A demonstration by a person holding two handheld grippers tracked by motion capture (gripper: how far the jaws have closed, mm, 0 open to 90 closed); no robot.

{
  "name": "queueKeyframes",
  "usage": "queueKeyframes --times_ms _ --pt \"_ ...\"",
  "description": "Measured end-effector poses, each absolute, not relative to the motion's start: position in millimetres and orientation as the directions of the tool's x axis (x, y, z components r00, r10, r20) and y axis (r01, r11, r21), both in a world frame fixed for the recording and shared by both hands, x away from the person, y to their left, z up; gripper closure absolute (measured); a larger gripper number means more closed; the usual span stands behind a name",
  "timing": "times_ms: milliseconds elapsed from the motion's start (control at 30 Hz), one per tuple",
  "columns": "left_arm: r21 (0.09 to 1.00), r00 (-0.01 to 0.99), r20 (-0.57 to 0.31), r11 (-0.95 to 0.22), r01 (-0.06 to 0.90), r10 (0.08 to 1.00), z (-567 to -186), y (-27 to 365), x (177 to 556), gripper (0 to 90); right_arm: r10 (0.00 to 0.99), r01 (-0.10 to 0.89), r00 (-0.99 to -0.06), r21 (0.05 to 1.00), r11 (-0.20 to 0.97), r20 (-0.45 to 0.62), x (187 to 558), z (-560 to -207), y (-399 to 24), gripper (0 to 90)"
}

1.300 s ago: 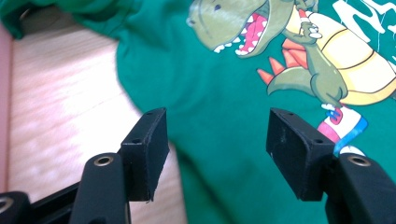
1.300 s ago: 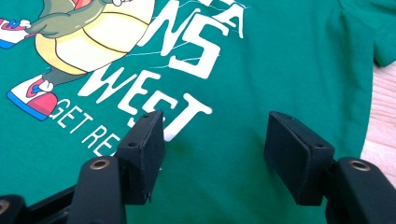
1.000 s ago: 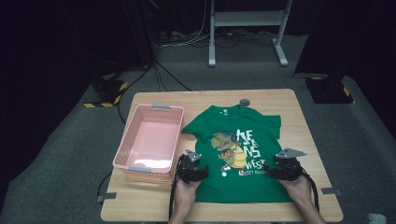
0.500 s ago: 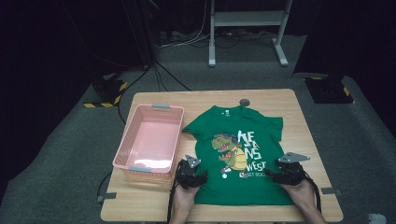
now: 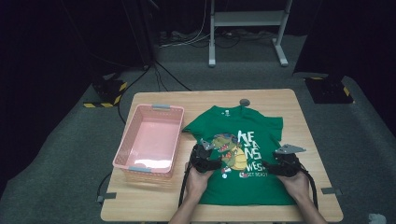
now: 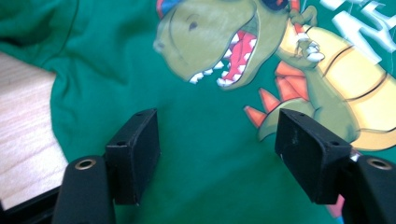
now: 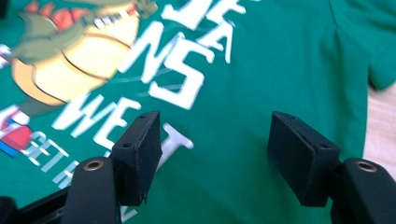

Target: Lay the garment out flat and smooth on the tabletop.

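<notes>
High view: both grippers, left (image 5: 206, 157) and right (image 5: 280, 164), hover open and empty inside the green T-shirt's (image 5: 254, 191) side edges

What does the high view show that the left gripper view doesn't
High view alone: the pink basket left of the shirt, the right hand-held gripper, the small grey disc near the collar, the whole wooden table. Left gripper view alone: a close look at the dinosaur's teeth, with the left hand-held gripper open and its jaws apart over bare cloth. Both: the green dinosaur T-shirt, lying flat.
</notes>
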State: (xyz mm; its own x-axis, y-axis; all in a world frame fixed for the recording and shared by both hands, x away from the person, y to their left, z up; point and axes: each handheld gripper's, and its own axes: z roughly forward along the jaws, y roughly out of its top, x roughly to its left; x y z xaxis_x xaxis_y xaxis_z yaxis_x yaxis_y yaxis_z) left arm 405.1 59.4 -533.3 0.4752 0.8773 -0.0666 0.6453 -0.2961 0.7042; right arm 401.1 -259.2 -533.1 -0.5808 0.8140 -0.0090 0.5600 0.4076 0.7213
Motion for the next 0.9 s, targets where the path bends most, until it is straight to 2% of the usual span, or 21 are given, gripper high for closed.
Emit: queueKeyframes --times_ms 133,300,567,733,900 --pt "0.702 0.469 0.002 -0.336 0.629 0.883 -535 65 400 30.2 0.823 0.573 -0.568 0.71 0.409 -0.016 401 -535 -264 34.2" --pt "0.721 0.446 -0.044 -0.281 0.633 0.894 -533 73 402 28.8 0.848 0.576 -0.53 0.731 0.366 -0.007 403 -529 -271 34.7" --pt "0.715 0.464 -0.031 -0.305 0.629 0.885 -536 65 410 26.4 0.825 0.552 -0.564 0.729 0.405 -0.03 413 -524 -256 34.6" --pt "0.723 0.461 -0.027 -0.301 0.622 0.887 -537 73 406 26.4 0.827 0.582 -0.562 0.7 0.414 -0.022 415 -533 -259 34.2" --pt "0.736 0.453 -0.093 -0.245 0.631 0.887 -533 79 406 24.8 0.837 0.587 -0.546 0.703 0.401 -0.022 414 -530 -265 34.3"
